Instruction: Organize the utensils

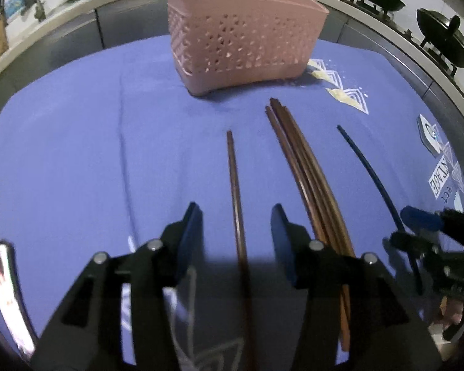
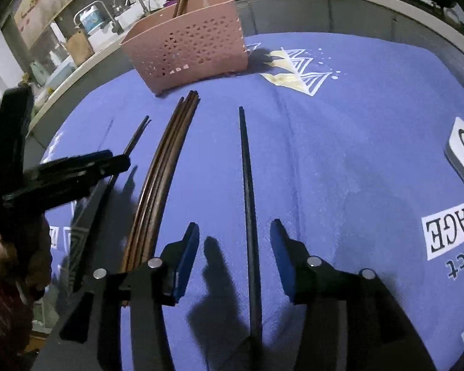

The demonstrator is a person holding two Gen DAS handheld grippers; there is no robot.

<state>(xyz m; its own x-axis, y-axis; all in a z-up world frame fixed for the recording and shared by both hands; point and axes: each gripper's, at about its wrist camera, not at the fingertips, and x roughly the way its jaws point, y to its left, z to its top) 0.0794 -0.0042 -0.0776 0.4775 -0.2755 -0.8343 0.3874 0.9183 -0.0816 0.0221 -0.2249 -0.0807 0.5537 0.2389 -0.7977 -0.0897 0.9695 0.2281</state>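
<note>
A pink perforated basket [image 1: 241, 40] stands at the far side of the blue cloth [image 1: 77, 142] with several brown chopsticks upright in it; it also shows in the right wrist view [image 2: 188, 49]. My left gripper [image 1: 235, 232] is open, its jaws on either side of a single brown chopstick [image 1: 233, 179] lying on the cloth. A bundle of brown chopsticks [image 1: 303, 170] lies just to its right, also seen in the right wrist view [image 2: 161, 173]. My right gripper [image 2: 235, 247] is open, its jaws on either side of a single black chopstick [image 2: 247, 170].
A white device [image 2: 462, 150] lies on the cloth at the right. Woks [image 1: 442, 37] sit on a stove behind the table at the right. A sink with a faucet [image 2: 123, 3] is at the far left. A phone [image 1: 6, 293] is at the lower left.
</note>
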